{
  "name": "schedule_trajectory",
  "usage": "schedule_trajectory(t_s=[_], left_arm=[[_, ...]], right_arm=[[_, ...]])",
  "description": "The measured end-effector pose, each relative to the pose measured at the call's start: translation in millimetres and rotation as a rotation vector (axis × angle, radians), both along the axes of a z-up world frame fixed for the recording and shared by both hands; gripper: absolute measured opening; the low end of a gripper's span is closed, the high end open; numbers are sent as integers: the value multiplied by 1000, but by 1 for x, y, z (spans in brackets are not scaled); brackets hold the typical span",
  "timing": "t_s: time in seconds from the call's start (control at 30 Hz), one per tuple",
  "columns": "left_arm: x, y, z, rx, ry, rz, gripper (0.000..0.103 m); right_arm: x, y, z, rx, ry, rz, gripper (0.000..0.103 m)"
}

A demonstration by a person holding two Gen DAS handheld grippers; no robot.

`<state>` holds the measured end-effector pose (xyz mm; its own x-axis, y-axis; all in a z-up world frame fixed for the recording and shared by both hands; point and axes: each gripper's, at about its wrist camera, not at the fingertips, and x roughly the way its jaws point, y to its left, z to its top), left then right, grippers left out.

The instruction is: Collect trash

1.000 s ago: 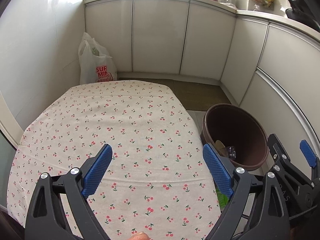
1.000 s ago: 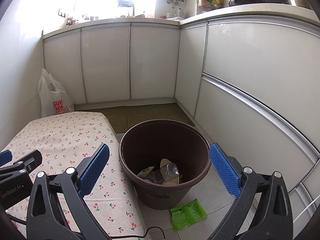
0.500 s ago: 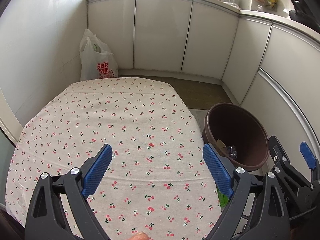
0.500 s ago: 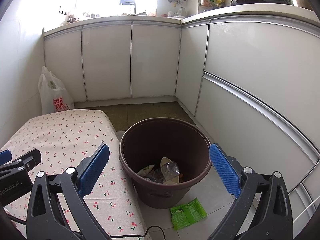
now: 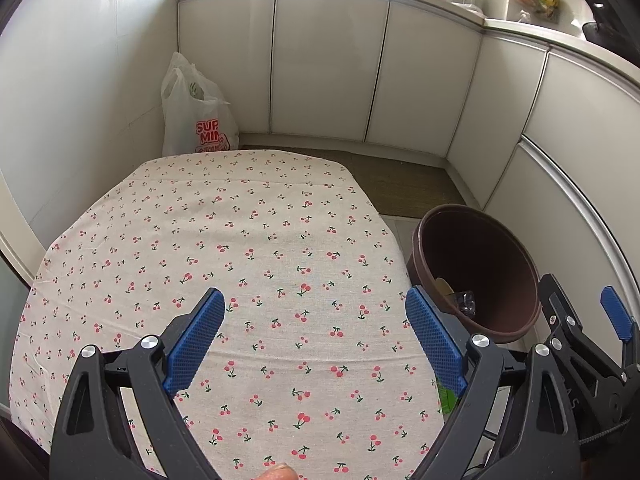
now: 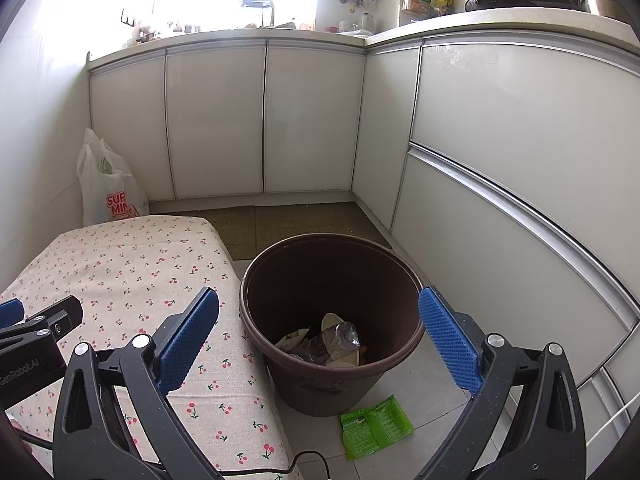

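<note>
White kitchen cabinets curve round a narrow floor. From the left wrist view, a desk [image 5: 224, 248] under a cherry-print cloth fills most of the frame, its top bare of trash. The left hand-held gripper [image 5: 314, 344] hangs over the near end with its blue pads spread wide and nothing between them. Beyond the desk's right edge stands a brown bin [image 5: 480, 276]; only a scrap of its contents shows. A sliver of green wrapper [image 5: 447, 398] peeks past the right finger, on the floor below the desk's edge. A white shopping bag [image 5: 198, 116] leans in the far corner.

From the right wrist view, the right hand-held gripper [image 6: 318, 334] is likewise spread and empty, poised above the bin [image 6: 332, 360]. This view looks down into the bin, where a crushed clear bottle [image 6: 336, 342] lies on paper scraps. It also shows the whole green wrapper [image 6: 376, 426] lying flat on the tiled floor, just beside the bin's base and outside it, which the left view nearly hides.

The wrapper is probably a light, limp foil that may slip on tile. A raised, crumpled edge looks like the best place to pinch it, rather than the flat middle.
</note>
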<state>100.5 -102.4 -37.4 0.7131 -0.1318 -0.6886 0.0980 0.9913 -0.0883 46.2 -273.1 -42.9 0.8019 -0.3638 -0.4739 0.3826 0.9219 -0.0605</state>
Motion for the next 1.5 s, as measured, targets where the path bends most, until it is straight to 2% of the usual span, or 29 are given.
schedule_trajectory(t_s=[1.17, 1.23, 1.27, 1.4, 1.5], left_arm=[[9, 7, -8, -10, 28, 28, 89], [9, 7, -8, -17, 31, 19, 91], [8, 6, -7, -16, 26, 11, 96], [3, 0, -3, 15, -17, -9, 96], [2, 1, -4, 1, -26, -14, 96]], right_arm=[[6, 1, -6, -5, 16, 18, 96], [7, 1, -7, -5, 16, 23, 96], [7, 1, -6, -6, 15, 25, 96], [8, 0, -6, -8, 16, 30, 96], [7, 0, -5, -8, 16, 27, 96]])
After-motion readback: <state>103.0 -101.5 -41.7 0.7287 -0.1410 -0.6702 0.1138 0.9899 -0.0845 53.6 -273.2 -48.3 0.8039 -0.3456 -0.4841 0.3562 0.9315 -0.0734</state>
